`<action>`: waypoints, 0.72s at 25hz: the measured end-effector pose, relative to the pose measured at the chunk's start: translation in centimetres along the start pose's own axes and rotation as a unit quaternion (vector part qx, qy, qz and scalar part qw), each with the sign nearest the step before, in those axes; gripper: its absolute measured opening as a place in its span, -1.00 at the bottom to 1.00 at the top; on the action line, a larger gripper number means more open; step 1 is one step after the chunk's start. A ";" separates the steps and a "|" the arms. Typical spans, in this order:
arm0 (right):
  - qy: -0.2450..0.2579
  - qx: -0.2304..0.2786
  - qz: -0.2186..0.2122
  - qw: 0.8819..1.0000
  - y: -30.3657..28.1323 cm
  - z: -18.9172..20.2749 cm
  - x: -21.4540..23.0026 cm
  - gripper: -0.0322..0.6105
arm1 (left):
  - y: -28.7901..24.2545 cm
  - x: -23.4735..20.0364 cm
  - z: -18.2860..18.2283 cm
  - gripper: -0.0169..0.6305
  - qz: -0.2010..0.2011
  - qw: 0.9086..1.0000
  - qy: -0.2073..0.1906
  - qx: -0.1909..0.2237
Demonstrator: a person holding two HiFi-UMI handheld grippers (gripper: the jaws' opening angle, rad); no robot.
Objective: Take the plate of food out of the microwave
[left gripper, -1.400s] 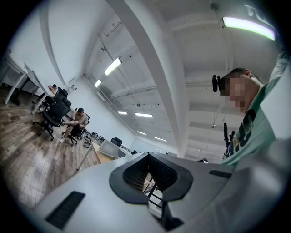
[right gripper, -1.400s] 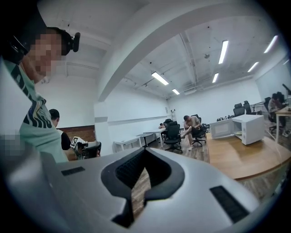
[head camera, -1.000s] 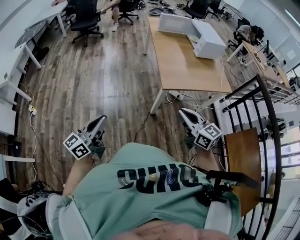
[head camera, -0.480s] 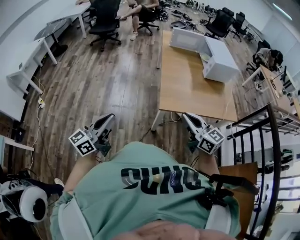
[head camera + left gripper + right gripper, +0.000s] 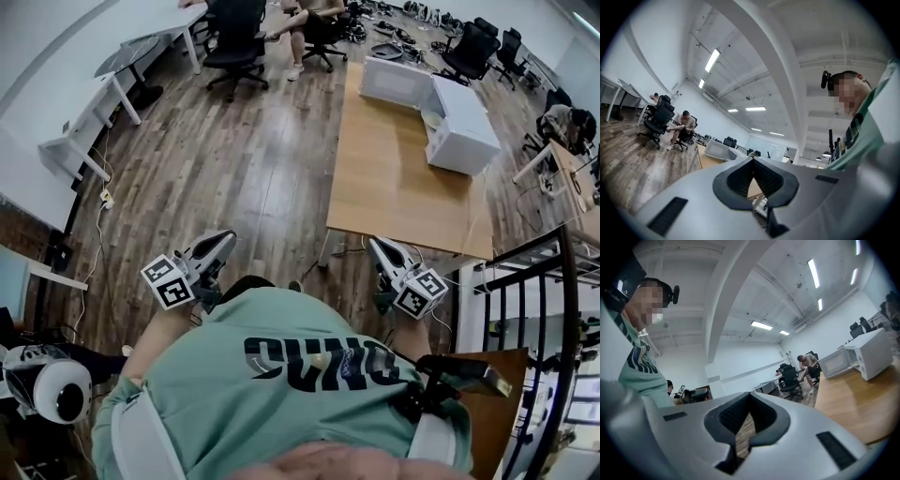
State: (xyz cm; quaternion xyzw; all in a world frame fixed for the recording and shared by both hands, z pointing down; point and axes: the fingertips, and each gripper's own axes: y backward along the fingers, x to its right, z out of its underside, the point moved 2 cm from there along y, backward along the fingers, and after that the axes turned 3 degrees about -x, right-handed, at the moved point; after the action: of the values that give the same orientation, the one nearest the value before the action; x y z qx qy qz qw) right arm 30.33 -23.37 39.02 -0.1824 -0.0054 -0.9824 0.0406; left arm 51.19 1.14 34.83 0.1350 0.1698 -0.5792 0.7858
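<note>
A white microwave [image 5: 466,120] stands at the far end of a long wooden table [image 5: 394,183], its door [image 5: 397,82] swung open to the left. A pale plate [image 5: 432,117] shows just inside the opening. My left gripper [image 5: 223,242] and right gripper [image 5: 378,247] are held out in front of my chest, well short of the table's near edge. Both are shut with nothing in them. The left gripper view shows its jaws [image 5: 752,161] meeting, with the microwave [image 5: 719,150] far behind. In the right gripper view the jaws [image 5: 749,396] are together and the microwave [image 5: 874,352] is far to the right.
Wood plank floor lies between me and the table. Office chairs [image 5: 234,37] and a seated person [image 5: 314,17] are at the far end. White desks [image 5: 89,103] line the left side. A black railing [image 5: 558,309] stands at my right.
The table and microwave have drawn closer and shifted right and down in the head view as I walked toward them. Both grippers stayed shut and travelled with me.
</note>
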 end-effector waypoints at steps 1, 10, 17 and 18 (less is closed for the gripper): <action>-0.003 0.001 0.002 1.000 -0.1 0.1 0.2 -0.89 | -0.2 -0.3 0.0 -0.93 0.001 1.000 0.001 -0.004; 0.007 -0.008 0.043 0.999 -2.9 -0.9 2.6 -0.89 | -3.5 -5.4 -0.8 -0.93 0.052 0.998 0.026 -0.003; 0.046 -0.023 0.060 0.997 -14.9 -3.2 2.8 -0.89 | -1.5 -17.0 -5.4 -0.93 0.069 0.996 0.045 0.035; 0.048 -0.022 0.059 0.997 -17.4 -3.6 2.5 -0.89 | -0.6 -18.9 -6.4 -0.93 0.065 0.996 0.045 0.037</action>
State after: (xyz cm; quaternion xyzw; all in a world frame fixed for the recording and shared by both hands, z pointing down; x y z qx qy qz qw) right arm 25.31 -6.33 36.58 -0.1355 0.0291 -0.9859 0.0942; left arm 44.81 19.97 36.99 0.2004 0.1740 -0.5262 0.8079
